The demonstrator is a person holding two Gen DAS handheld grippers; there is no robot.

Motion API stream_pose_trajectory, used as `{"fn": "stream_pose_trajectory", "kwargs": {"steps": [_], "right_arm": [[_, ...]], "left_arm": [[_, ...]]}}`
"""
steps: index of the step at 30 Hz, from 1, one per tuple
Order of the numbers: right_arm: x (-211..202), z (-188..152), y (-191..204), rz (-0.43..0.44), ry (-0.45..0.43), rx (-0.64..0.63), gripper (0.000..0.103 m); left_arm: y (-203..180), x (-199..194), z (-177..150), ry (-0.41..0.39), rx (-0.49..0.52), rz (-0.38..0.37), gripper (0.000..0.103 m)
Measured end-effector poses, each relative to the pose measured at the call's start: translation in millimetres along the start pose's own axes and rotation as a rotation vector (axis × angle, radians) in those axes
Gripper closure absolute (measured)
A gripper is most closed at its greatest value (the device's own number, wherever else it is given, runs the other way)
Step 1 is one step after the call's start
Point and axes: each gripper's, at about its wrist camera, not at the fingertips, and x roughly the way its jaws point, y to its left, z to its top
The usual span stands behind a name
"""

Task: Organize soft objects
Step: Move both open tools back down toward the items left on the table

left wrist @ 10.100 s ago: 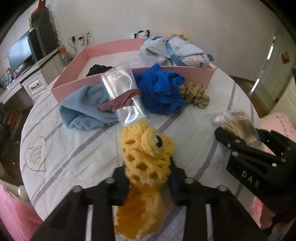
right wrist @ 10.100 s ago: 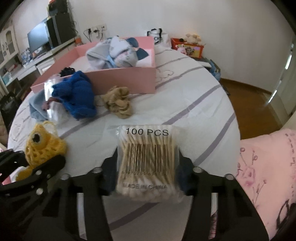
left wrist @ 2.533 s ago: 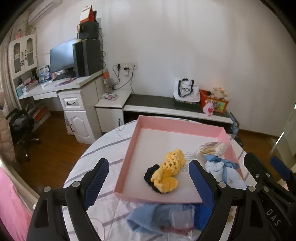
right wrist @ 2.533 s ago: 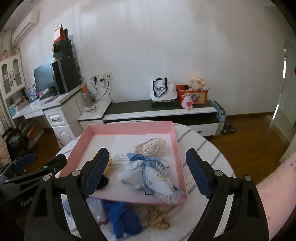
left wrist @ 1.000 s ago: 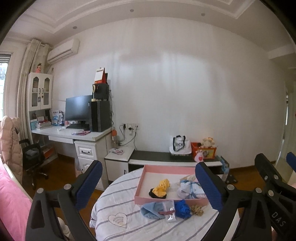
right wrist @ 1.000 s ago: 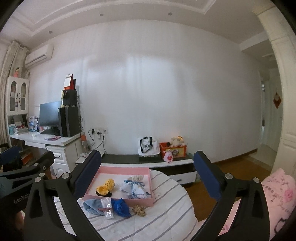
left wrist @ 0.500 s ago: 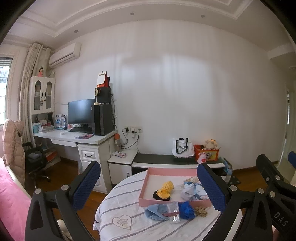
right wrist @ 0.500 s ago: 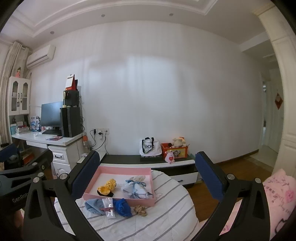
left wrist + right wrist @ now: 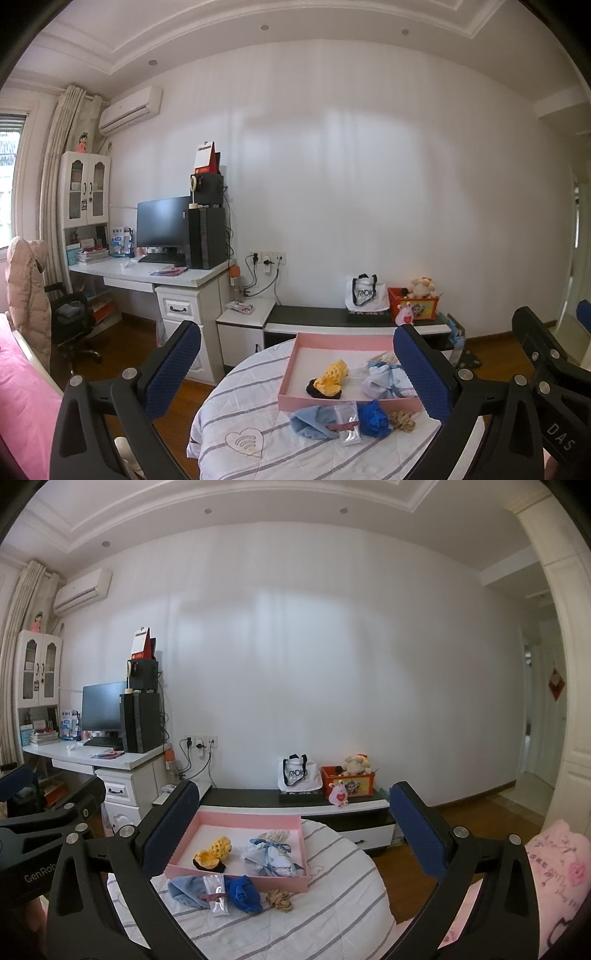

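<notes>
Both grippers are held high and far back from the round table, open and empty: my left gripper (image 9: pixel 295 369) and my right gripper (image 9: pixel 295 834). A pink tray (image 9: pixel 295 354) (image 9: pixel 184 834) holds a yellow crochet toy (image 9: pixel 332 374) (image 9: pixel 214 849) on a black item, a pale blue cloth bundle (image 9: pixel 384 380) (image 9: pixel 267 856) and a pack of cotton swabs (image 9: pixel 275 836). In front of the tray lie a light blue cloth (image 9: pixel 310 421) (image 9: pixel 184 888), a clear pouch (image 9: pixel 349 424) (image 9: pixel 216 890), a dark blue knit (image 9: pixel 373 419) (image 9: pixel 243 890) and a beige scrunchie (image 9: pixel 402 419) (image 9: pixel 280 899).
The table has a white striped cloth (image 9: pixel 258 413) (image 9: pixel 332 915). Behind it are a low black-topped cabinet (image 9: pixel 332 321) with a tote bag and a toy box, and a desk (image 9: pixel 155 277) with a monitor. An office chair (image 9: pixel 70 325) stands at the left.
Both grippers let go of the yellow toy and the swab pack, which now lie in the tray, then rose and pulled far back. Over the last second the view barely shifts.
</notes>
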Motion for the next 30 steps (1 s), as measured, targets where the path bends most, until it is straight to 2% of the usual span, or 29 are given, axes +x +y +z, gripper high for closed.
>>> {"fn": "stream_pose_trajectory", "kwargs": {"steps": [8,11,19,30], "right_arm": [[8.3,-5.4,1.7,0.013,0.038,-0.012,0.0],[16.0,-12.9,4.2,0.059,0.079,-0.023,0.0],[43.2,-34.7,12.1,0.073,0.172,-0.051,0.0],[105.5,-75.9,2.8,0.07,0.359,-0.017,0.0]], "left_arm": [[1.7,7.0,-3.9,0.037,0.007,0.011,0.0],[4.3,14.3,-6.3,0.061,0.007,0.034,0.0],[9.4,50.6,-11.9,0.188,0.008,0.016,0.0],[-0.1,121.3,-28.0,0.379,0.068,0.003,0.0]]}}
